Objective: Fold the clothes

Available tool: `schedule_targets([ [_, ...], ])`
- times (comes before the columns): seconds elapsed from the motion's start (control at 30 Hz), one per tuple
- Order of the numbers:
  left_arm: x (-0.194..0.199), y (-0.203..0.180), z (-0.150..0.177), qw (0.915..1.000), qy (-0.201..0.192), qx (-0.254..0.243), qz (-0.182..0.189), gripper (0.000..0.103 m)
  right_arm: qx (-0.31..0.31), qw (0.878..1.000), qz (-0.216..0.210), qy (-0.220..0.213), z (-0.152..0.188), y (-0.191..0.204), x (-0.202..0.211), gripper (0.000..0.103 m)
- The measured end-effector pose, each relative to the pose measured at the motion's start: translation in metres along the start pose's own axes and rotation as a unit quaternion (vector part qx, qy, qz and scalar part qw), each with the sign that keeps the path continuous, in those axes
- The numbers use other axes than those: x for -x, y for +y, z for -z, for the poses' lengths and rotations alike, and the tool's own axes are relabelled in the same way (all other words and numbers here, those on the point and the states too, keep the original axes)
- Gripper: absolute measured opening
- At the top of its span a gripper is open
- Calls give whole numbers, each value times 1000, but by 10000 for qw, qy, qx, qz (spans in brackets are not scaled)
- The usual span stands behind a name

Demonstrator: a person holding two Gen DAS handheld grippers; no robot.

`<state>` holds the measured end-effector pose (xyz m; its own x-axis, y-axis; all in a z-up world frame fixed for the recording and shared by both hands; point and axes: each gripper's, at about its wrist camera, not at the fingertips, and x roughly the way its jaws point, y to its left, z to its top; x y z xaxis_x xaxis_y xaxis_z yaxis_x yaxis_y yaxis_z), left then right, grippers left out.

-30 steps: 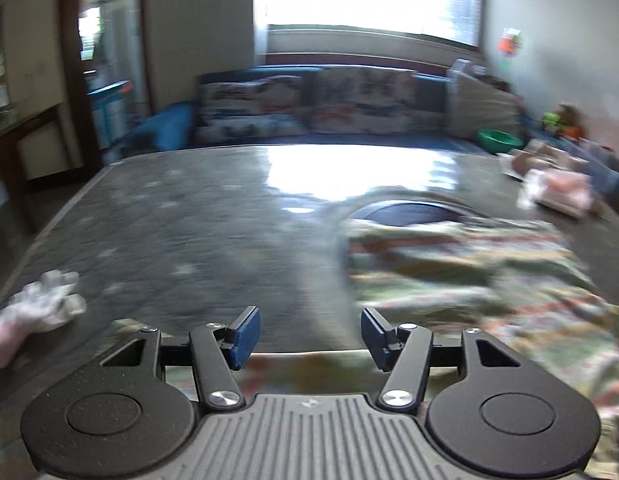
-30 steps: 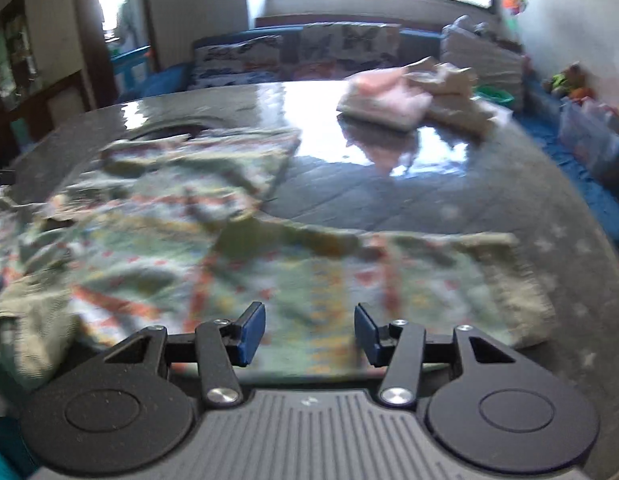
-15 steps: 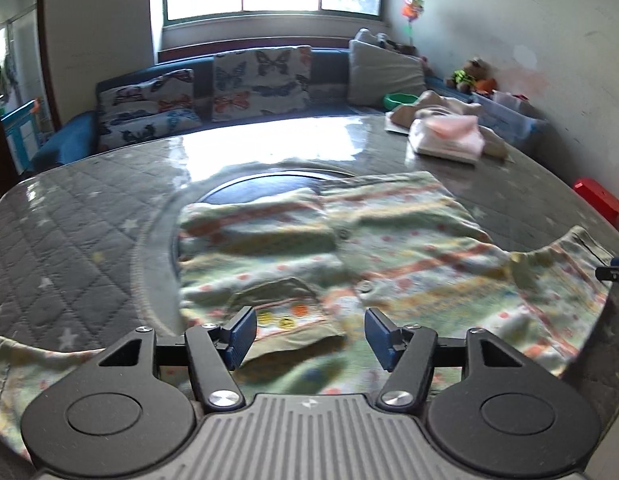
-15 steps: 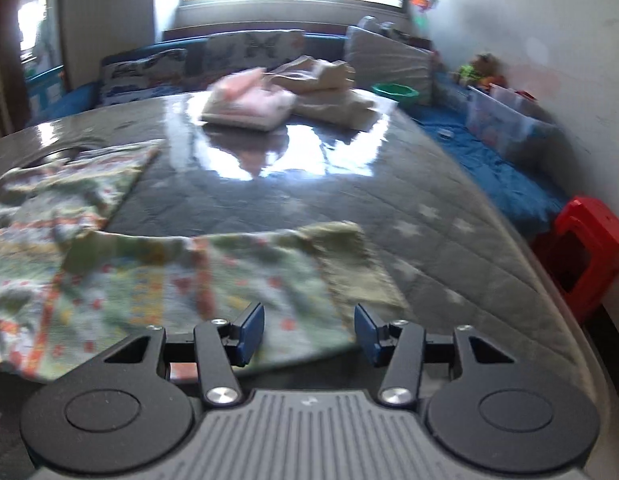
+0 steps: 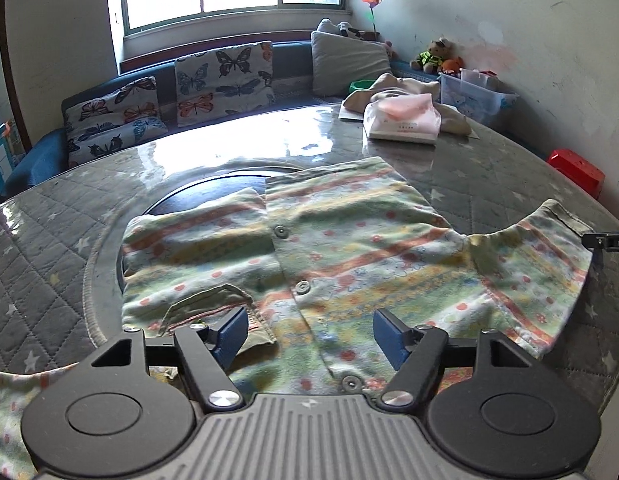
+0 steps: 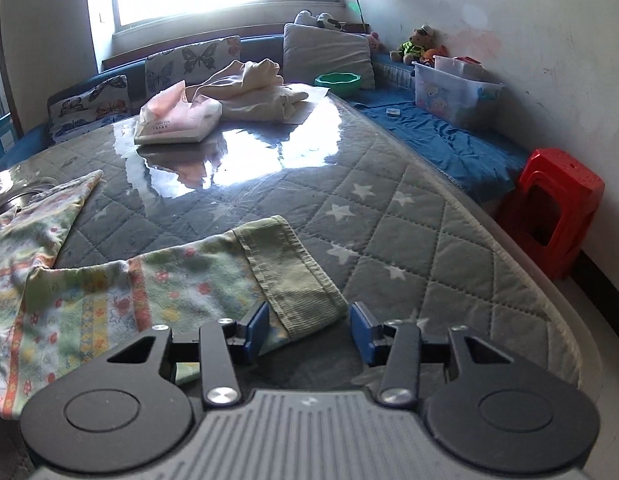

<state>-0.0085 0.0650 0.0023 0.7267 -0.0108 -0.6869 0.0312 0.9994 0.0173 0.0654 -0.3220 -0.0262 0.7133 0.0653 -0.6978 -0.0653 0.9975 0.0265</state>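
A small button-up shirt (image 5: pixel 349 264) with green, orange and yellow bands lies spread on the quilted table (image 5: pixel 49 240), with a pocket (image 5: pixel 213 300) on its left half. My left gripper (image 5: pixel 309 336) hovers over the shirt's near edge by the button line. Its jaws are opening and hold nothing. The right sleeve runs out to a green ribbed cuff (image 6: pixel 293 280). My right gripper (image 6: pixel 309 332) hangs just above the cuff's near corner. Its jaws are closing with the corner between them, and the pads (image 6: pixel 257 330) do not press on it.
A pink tissue pack (image 5: pixel 403 122) and a heap of beige clothes (image 6: pixel 257 92) lie at the table's far side. Past the right table edge (image 6: pixel 549 320) stand a red stool (image 6: pixel 553 208) and a clear plastic box (image 6: pixel 453 88). A sofa with butterfly cushions (image 5: pixel 225 80) runs under the window.
The left view swung from bare table onto the shirt's front, and its jaws widened. The right gripper moved rightward along the sleeve to the cuff, and its jaws narrowed.
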Motion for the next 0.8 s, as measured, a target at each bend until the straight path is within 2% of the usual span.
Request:
schedule_targets([
  [0.1, -1, -4, -1, 10000, 19, -20, 4, 76, -65, 10000, -8, -9, -1, 1, -1, 40],
  [0.2, -3, -8, 0, 10000, 41, -52, 27, 77, -149, 9999, -25, -29, 0, 0, -1, 32],
  [0.27, -4, -10, -1, 10000, 57, -52, 44, 78, -232, 9997, -77, -52, 0, 0, 0, 22],
  [0.37, -6, -12, 0, 9999, 81, -45, 42, 80, -316, 9994, -142, -87, 0, 1, 0, 13],
  [0.67, -5, -6, 2, 9999, 98, 0, -58, 83, -727, 9957, -325, -472, -4, -2, 16, 7],
  [0.8, -7, -5, 4, 9999, 121, 14, -106, 85, -776, 9921, -618, -769, -11, 2, 37, 7],
])
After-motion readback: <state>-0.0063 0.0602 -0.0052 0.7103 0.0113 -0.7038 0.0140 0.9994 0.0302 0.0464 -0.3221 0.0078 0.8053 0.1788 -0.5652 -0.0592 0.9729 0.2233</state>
